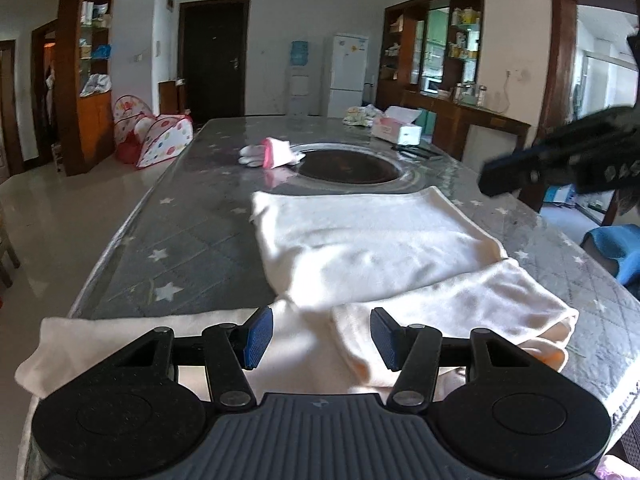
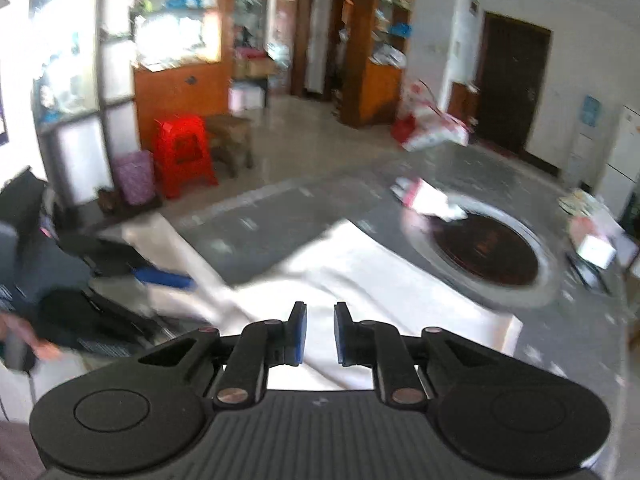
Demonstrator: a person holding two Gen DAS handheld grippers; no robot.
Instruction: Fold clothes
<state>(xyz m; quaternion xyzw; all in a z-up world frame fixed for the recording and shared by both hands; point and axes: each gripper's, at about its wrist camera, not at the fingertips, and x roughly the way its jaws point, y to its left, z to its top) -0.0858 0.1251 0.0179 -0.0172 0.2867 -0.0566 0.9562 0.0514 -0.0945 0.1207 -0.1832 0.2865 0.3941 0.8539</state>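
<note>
A cream garment (image 1: 372,248) lies flat on the grey star-patterned table (image 1: 192,248), with one sleeve folded in at the near right and another spread to the near left. My left gripper (image 1: 321,338) is open and empty, just above the garment's near edge. My right gripper (image 2: 320,334) is open with a narrower gap and empty, above the garment (image 2: 360,268); that view is blurred. The right gripper also shows in the left wrist view (image 1: 560,156), raised at the right. The left gripper shows in the right wrist view (image 2: 164,278), over the left sleeve.
A round dark inset (image 1: 348,166) sits mid-table, with a pink and white cloth (image 1: 272,153) beside it. A tissue box (image 1: 396,128) and a small clothes pile (image 1: 362,114) are at the far right. A red stool (image 2: 184,156) stands on the floor.
</note>
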